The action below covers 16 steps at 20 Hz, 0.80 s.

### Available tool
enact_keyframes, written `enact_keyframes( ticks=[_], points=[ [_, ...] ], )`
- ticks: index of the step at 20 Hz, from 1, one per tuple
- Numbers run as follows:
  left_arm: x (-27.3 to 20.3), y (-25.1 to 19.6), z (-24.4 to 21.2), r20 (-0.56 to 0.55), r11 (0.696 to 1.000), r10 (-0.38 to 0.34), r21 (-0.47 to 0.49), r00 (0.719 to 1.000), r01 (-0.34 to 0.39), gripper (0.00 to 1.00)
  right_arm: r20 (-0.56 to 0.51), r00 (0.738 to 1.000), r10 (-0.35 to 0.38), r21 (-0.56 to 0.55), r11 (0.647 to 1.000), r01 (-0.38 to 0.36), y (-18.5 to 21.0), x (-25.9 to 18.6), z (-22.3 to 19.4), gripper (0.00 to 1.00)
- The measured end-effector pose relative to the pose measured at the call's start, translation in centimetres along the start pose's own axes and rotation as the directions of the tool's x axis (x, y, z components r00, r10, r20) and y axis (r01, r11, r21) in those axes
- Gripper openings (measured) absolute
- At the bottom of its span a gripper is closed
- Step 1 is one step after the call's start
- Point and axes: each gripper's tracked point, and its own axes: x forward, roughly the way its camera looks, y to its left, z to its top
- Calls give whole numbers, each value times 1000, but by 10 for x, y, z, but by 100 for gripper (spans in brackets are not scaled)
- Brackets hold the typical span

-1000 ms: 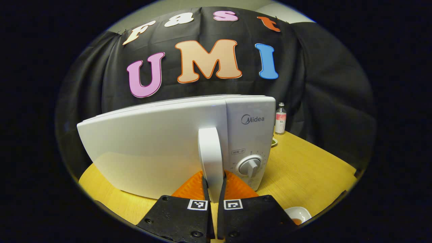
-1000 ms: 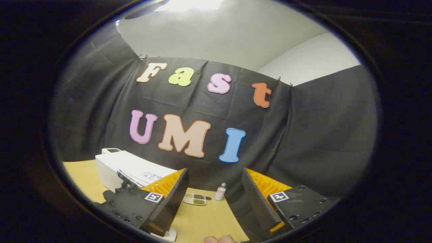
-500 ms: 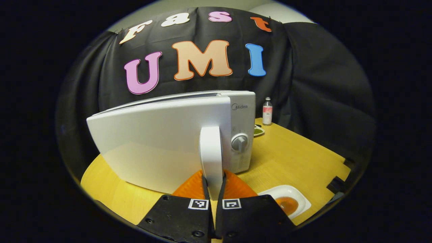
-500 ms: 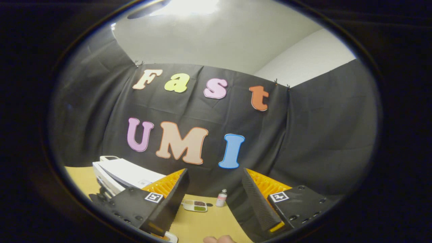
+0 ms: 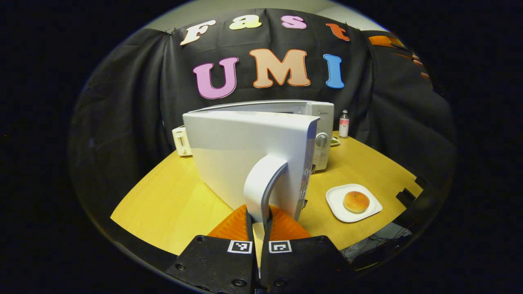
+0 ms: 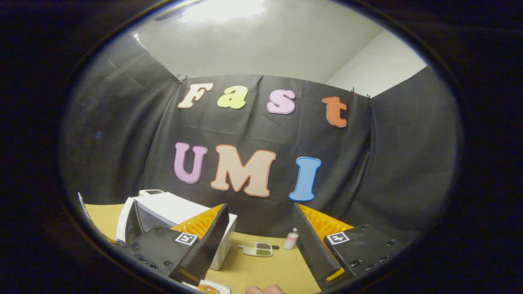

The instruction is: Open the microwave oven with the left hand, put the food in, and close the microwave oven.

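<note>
The white microwave [image 5: 322, 116] stands at the back of the yellow table [image 5: 171, 200]. Its door [image 5: 241, 151] is swung wide open toward me. My left gripper [image 5: 258, 222] is shut on the door's curved handle [image 5: 261, 179]. A round bun [image 5: 356, 201] lies on a white plate [image 5: 337, 206] to the right of the door. In the right gripper view the microwave [image 6: 171, 206] shows at the lower left with its door [image 6: 124, 220] standing out. My right gripper [image 6: 261, 245] is held high, tilted up at the wall, open with nothing between its fingers.
A small bottle [image 5: 344, 123] and a shallow dish [image 5: 334, 141] stand right of the microwave. A white toaster-like box [image 5: 181, 141] sits to its left. The compartment dish [image 6: 256, 249] and bottle [image 6: 291, 241] also lie ahead of the right gripper.
The left gripper has pulled the handle back and the door has swung from barely ajar to wide open. The bun on its plate has come into sight. The right gripper stayed open, shifting slightly.
</note>
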Motion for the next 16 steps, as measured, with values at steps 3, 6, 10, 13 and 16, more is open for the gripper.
enact_keyframes(
  ticks=[3,6,10,13,16],
  points=[
    [-17,35,-9,-18,1000,16,-17,1000,-16,2,11,1000,5,-3,1000,-5,21,7,3,98],
    [-30,69,-19,-49,1000,25,-6,998,-26,1,20,1000,19,-33,999,-19,46,8,-1,98],
    [-44,124,-27,-47,994,60,-89,997,-64,0,20,999,30,-27,999,-29,84,13,-4,97],
    [-48,135,-33,-45,994,35,-102,998,-39,0,23,999,31,-45,999,-30,104,13,-7,97],
    [-48,142,-32,-46,995,-4,-97,999,-1,0,25,999,27,-58,998,-26,117,9,-13,97]
  ],
)
